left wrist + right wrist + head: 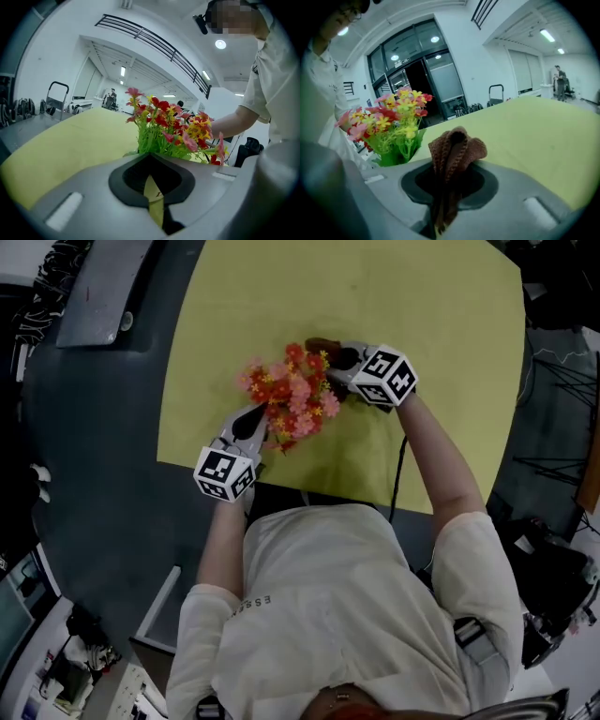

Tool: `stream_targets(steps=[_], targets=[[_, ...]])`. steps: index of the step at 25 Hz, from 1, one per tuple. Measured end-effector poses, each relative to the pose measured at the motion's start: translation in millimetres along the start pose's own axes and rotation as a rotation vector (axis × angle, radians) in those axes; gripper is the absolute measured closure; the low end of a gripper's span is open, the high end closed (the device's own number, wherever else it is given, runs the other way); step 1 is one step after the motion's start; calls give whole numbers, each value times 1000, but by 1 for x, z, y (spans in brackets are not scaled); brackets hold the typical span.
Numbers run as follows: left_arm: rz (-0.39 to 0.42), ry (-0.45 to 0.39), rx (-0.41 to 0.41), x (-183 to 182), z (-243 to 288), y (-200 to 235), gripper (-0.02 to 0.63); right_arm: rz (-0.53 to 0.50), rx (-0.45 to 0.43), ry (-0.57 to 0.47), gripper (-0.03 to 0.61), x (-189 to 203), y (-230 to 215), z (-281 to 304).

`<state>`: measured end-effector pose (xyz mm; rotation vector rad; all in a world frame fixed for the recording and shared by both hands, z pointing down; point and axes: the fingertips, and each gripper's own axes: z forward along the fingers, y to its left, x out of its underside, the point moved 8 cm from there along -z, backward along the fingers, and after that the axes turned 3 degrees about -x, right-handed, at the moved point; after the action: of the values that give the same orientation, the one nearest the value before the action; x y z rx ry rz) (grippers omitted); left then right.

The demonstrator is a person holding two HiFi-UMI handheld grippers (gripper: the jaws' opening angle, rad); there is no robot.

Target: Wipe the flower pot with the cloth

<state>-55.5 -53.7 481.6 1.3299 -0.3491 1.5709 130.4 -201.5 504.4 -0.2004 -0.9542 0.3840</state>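
Partial print "ESSE" on shirt [281, 589].

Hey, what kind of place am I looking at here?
Likely a big indoor hall or lab workspace: tall glass-panelled doors, a metal hand trolley, and long ceiling strip lights.

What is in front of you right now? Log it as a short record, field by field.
Surface: yellow-green tabletop
Plant: red, pink and yellow flowers near the table's front edge; the pot is hidden beneath them
Left gripper: jaws shut, beside the flowers
Right gripper: shut on a brown cloth, at the flowers' other side
Wiping: whether the cloth touches the pot cannot be told
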Motion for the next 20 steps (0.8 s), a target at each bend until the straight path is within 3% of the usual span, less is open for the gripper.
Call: stream_targets(steps=[7, 14, 20], targets=[[-18, -5, -36, -5, 6, -5, 601, -28, -289, 17, 520, -32, -20, 43], [-50, -35, -83, -3, 0, -1, 601, -48, -448, 129, 520, -42, -11, 80], [-65, -33, -119, -2, 1, -2, 601, -18, -526, 136, 520, -40, -4, 73]])
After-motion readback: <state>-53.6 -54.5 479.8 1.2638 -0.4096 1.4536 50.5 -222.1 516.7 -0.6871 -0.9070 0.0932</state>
